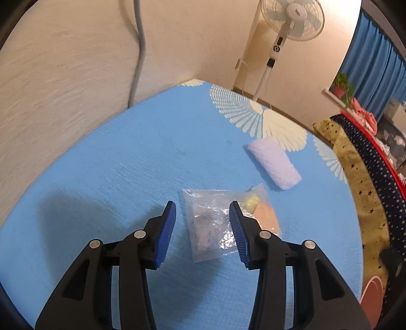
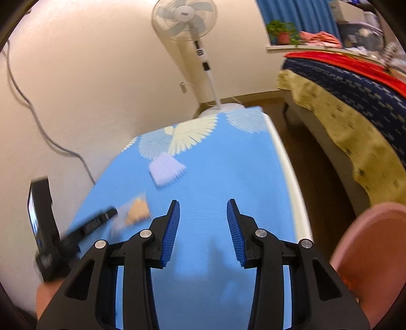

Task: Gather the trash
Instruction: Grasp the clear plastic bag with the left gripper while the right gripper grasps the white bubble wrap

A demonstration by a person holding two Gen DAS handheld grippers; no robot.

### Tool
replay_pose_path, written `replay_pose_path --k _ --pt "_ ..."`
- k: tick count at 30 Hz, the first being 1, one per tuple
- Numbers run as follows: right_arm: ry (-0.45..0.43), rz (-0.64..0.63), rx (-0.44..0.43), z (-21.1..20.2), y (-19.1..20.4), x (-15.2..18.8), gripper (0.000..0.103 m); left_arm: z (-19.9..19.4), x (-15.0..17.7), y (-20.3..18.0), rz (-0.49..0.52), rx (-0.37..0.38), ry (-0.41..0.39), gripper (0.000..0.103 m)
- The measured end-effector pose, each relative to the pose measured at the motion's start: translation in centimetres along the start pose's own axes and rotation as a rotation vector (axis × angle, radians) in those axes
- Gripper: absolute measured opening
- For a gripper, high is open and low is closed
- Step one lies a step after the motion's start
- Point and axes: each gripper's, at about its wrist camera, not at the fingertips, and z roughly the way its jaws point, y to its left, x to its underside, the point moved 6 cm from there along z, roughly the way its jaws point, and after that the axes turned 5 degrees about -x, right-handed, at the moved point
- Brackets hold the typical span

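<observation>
A clear plastic bag (image 1: 212,223) with brownish scraps lies on the blue table cover (image 1: 127,162). An orange and yellow wrapper (image 1: 264,212) lies against its right side. My left gripper (image 1: 203,228) is open just above the bag, with its fingers either side of it. A white fluffy wad (image 1: 274,163) lies farther back on the right. My right gripper (image 2: 203,228) is open and empty over bare blue cover. In the right wrist view the wad (image 2: 166,170), the orange wrapper (image 2: 137,212) and the left gripper (image 2: 83,228) show blurred at the left.
A pink bin (image 2: 368,253) stands off the table's right edge; it also shows in the left wrist view (image 1: 371,297). A standing fan (image 1: 291,22) is behind the table. A bed with patterned covers (image 2: 355,96) is on the right. A wall with a grey cable (image 1: 138,50) is on the left.
</observation>
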Motion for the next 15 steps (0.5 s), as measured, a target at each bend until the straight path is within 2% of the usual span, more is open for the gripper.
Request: replay_pose_path --k 2,6,11,15 --pt "0.016 -0.054 -0.022 2.5 1.1 -2.0 0.039 0.5 0.2 0.0 0.005 -0.001 0.018 0.044" --pt "0.074 -0.122 -0.047 7.2 2.4 -4.0 0.041 0.9 0.1 -0.2 0.012 0.01 0.032 0.044" --pt "0.156 -0.143 -0.057 12.6 2.7 -4.4 0.043 1.3 0.0 -0.2 0.012 0.013 0.042 0.044" --pt "0.24 -0.101 -0.068 16.0 1.9 -3.4 0.043 1.3 0.1 -0.4 0.025 0.008 0.045 0.044"
